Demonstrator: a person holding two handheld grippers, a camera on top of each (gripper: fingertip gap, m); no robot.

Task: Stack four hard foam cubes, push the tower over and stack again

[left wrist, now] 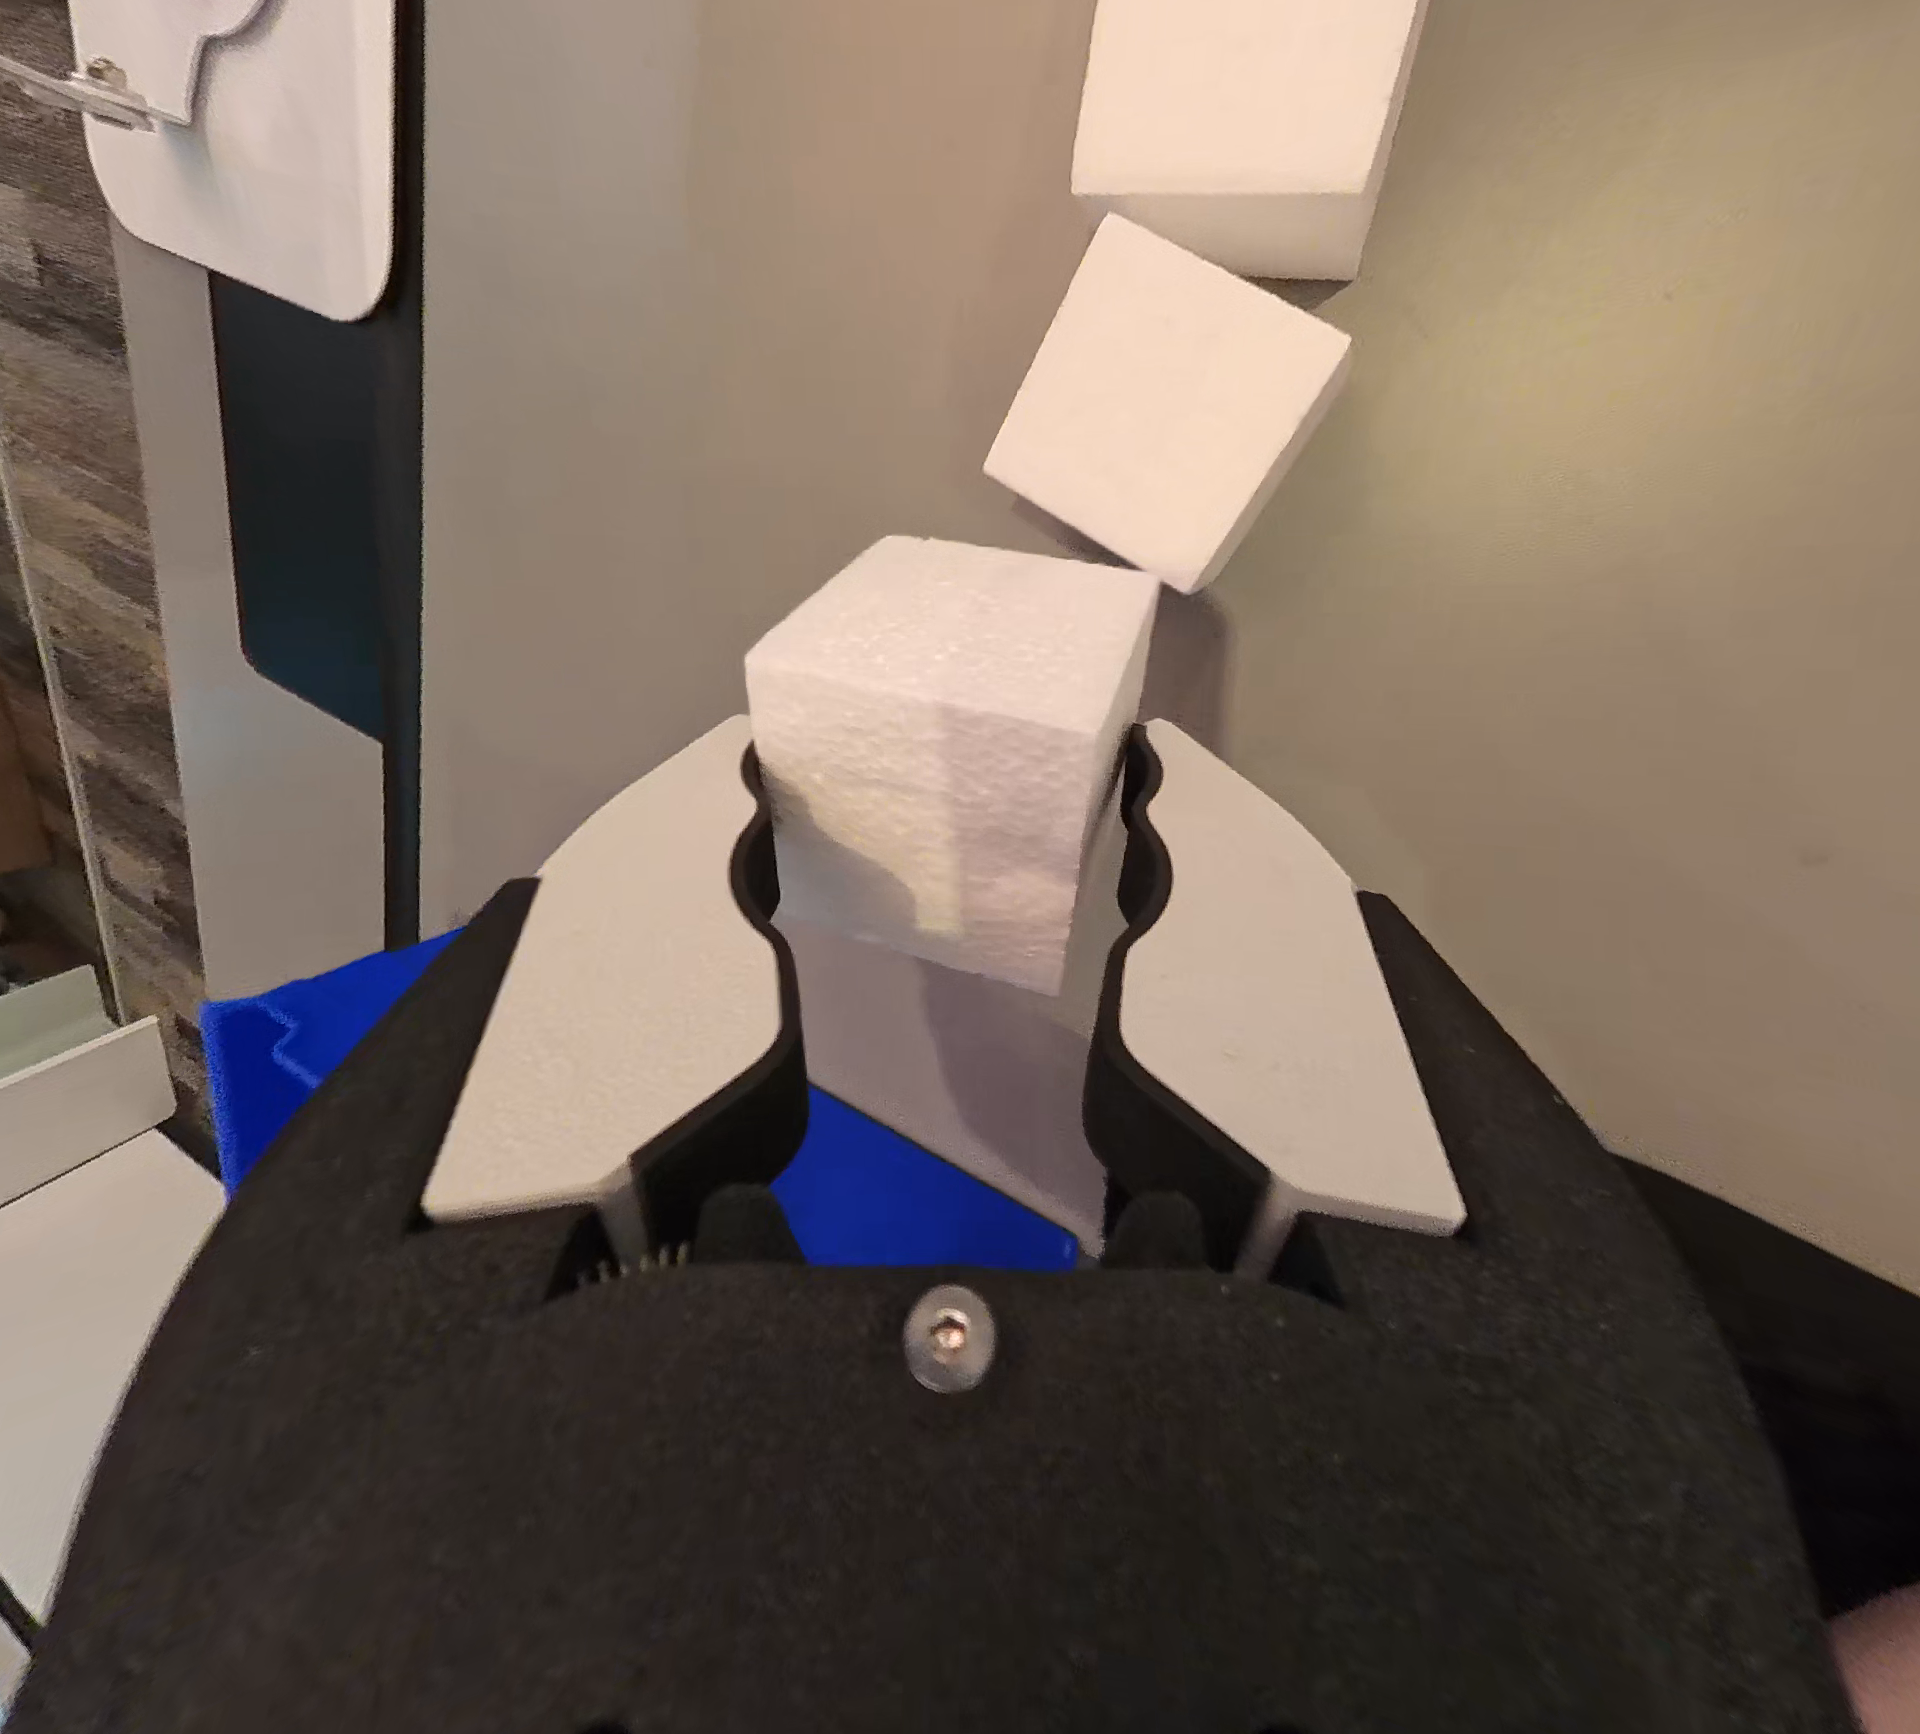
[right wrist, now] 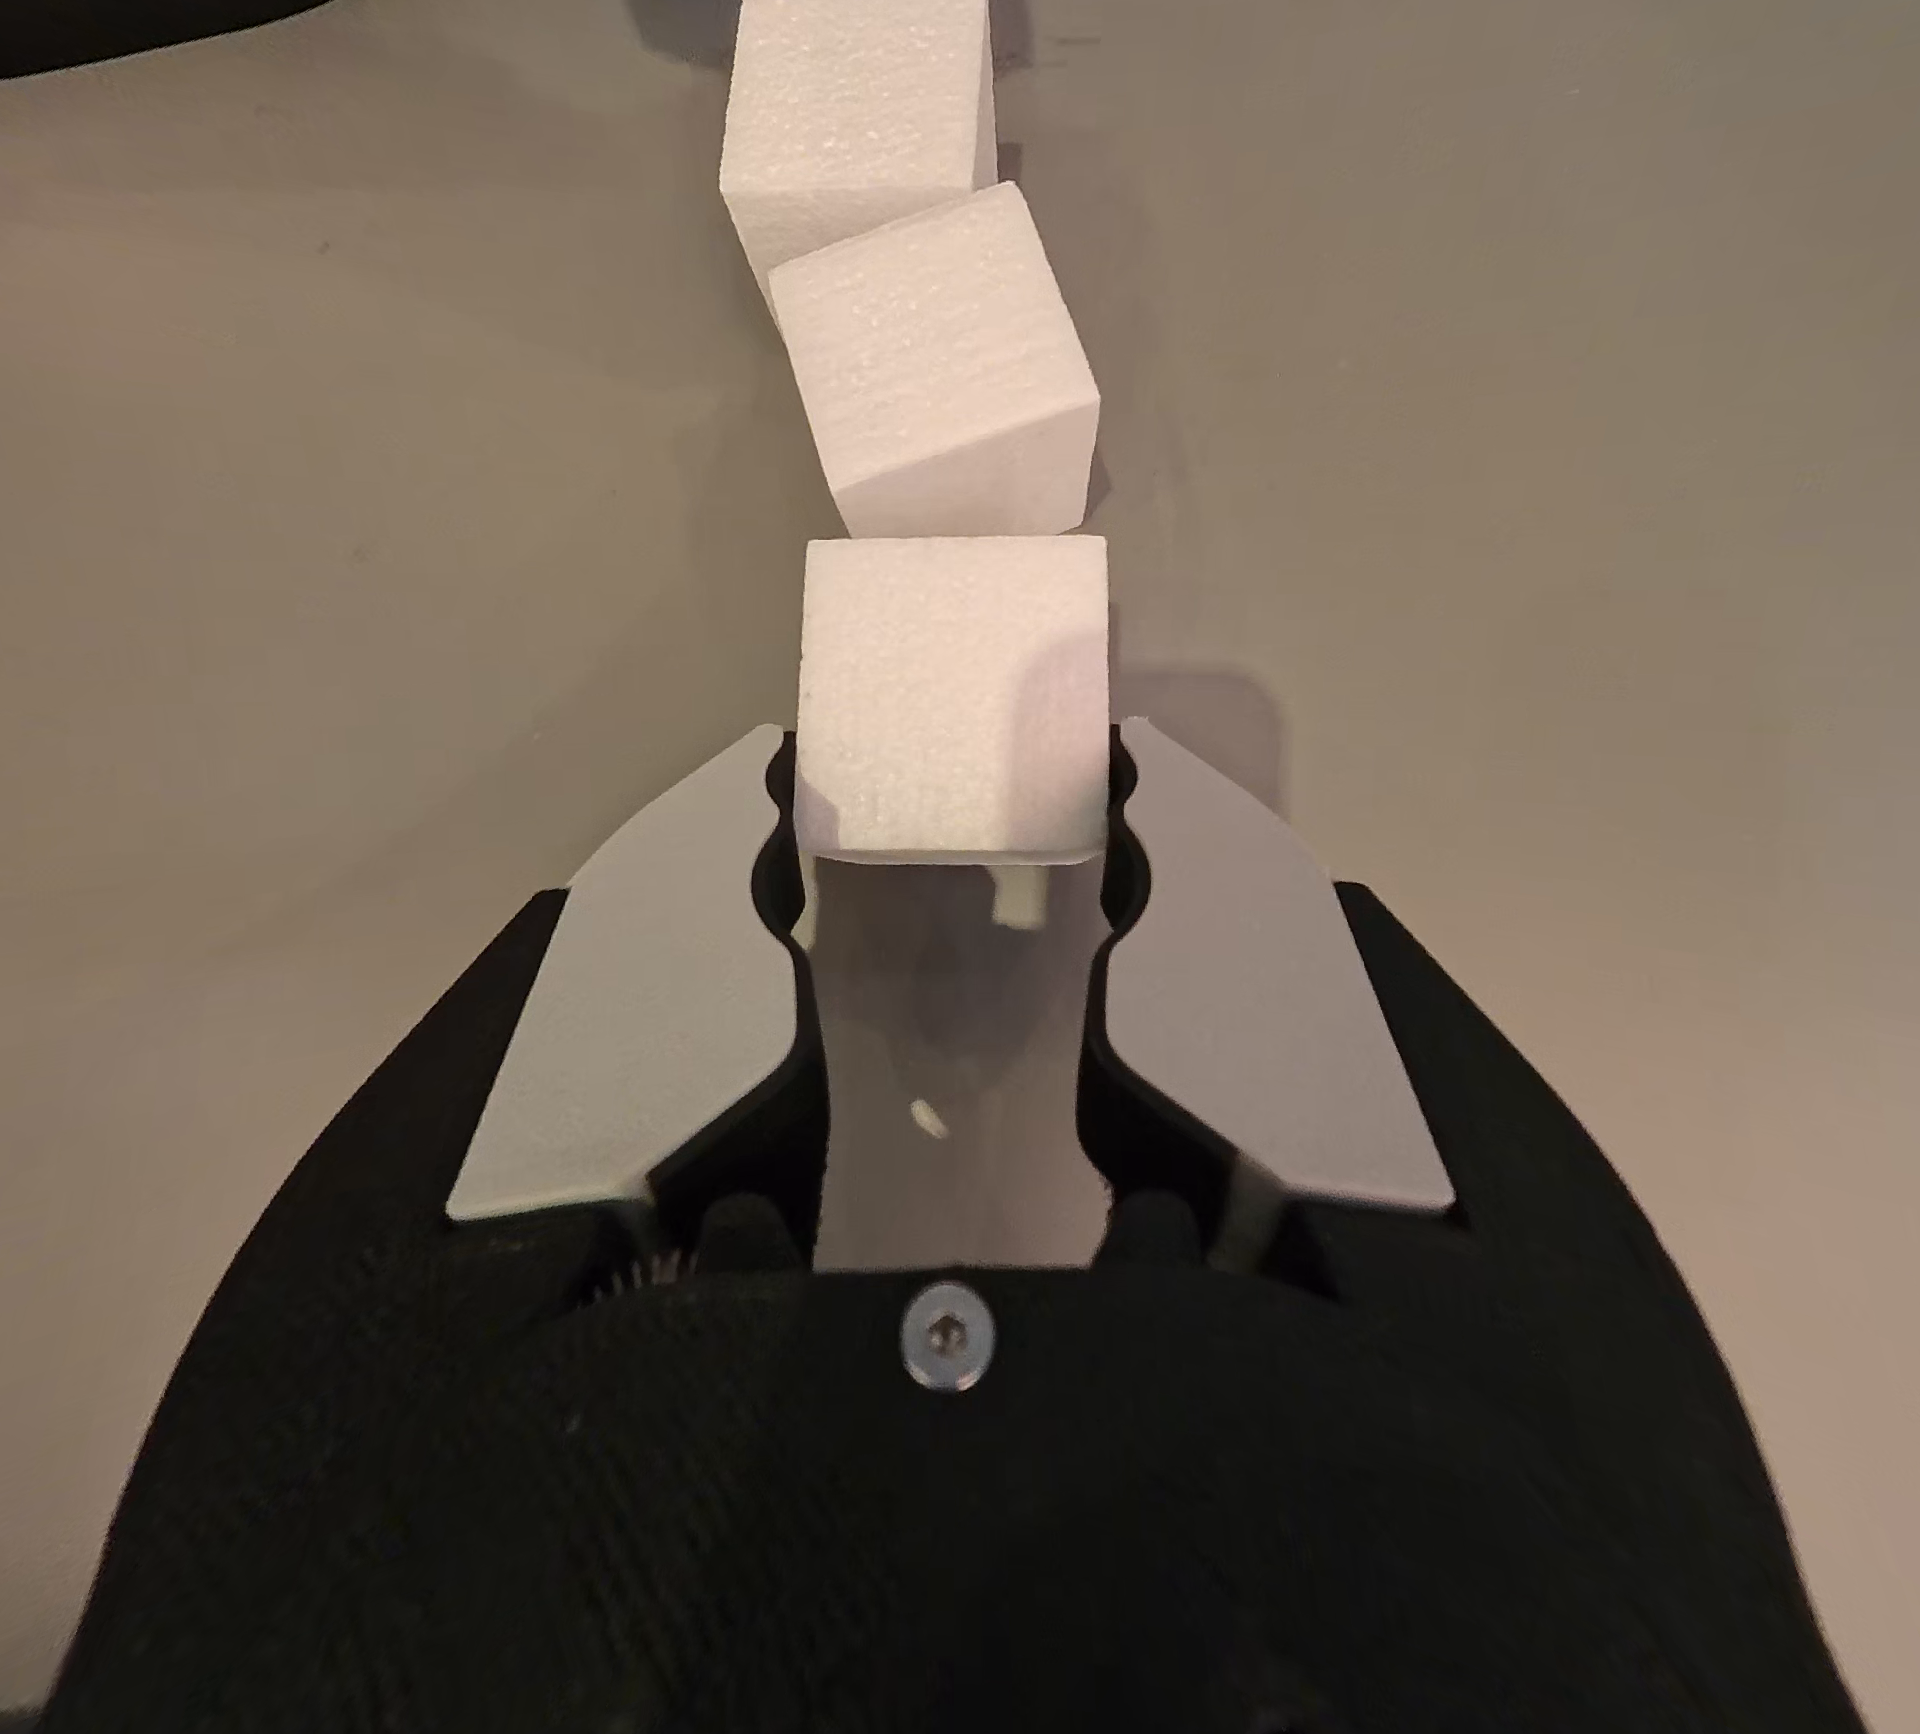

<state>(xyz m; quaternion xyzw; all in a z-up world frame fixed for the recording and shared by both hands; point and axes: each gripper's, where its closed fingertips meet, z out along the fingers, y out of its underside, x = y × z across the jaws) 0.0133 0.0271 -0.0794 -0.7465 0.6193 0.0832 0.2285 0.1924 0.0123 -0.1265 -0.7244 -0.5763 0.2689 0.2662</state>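
Between the tips of the left gripper [left wrist: 940,739], centre frame, sits one foam cube [left wrist: 966,676]. The jaws are closed to cube width and bite only its lower sides with the outermost pad notch. Right gripper [right wrist: 951,739]: same story, a second cube [right wrist: 935,676] pinched at the fingertips, jaws part-closed on it. I can't tell from either view whether the held cubes are resting on the grey table [right wrist: 312,541] or just off it, because the glossy top confuses things. Beyond the left grip, a turned cube [left wrist: 1164,406] sits skewed with its near corner at or touching the held cube's far corner. Beyond that a far cube [left wrist: 1257,43] reaches the upper right of frame. The right view shows what looks like the same pair in a ragged line: turned cube [right wrist: 935,375], then far cube [right wrist: 857,105], the two overlapping. Risks:
- The shallow tip grip lets a cube pivot or pop out on any twist or bump.
- Moving the left cube may drag the turned cube through that corner contact.
- Stacking on the skewed cube without squaring it gives an offset tower that tips early.
- With both grippers loaded, neither is free to straighten the base.
- A blue plastic piece [left wrist: 914,1206] low in the left view is close enough to snag on a retreat.
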